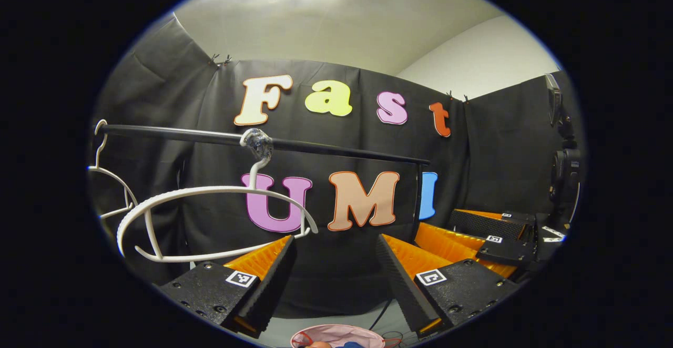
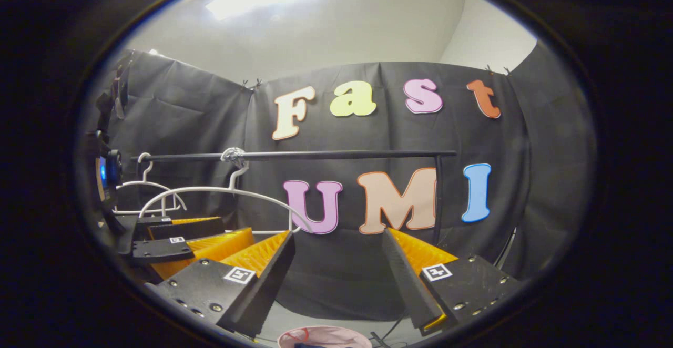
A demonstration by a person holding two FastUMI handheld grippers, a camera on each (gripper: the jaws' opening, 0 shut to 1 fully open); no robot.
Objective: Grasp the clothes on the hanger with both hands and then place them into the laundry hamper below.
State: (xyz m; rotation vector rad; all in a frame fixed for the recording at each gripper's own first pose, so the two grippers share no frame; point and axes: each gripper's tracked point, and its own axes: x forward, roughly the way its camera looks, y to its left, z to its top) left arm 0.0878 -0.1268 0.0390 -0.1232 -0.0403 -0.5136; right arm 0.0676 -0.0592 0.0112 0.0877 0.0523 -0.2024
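Observation:
A bare white hanger (image 1: pixel 210 193) hangs from the black rail (image 1: pixel 326 149) with no garment on it. Low down stands the pink laundry hamper (image 1: pixel 336 333), and bits of red and blue cloth show inside it. My left gripper (image 1: pixel 335 240) is open and holds nothing, raised above the hamper and right of the hanger. In the right gripper view, the right gripper (image 2: pixel 338 232) also stands open and holds nothing, facing the rail (image 2: pixel 342 154), with the hanger (image 2: pixel 210 191) to its left and the hamper (image 2: pixel 323 336) below. The two grippers are side by side.
A second white hanger (image 1: pixel 108 177) hangs at the rail's left end. The rail's upright post (image 2: pixel 437 195) stands on the right. A camera on a stand (image 1: pixel 565 169) is at the far right, beside the right gripper (image 1: pixel 473 235).

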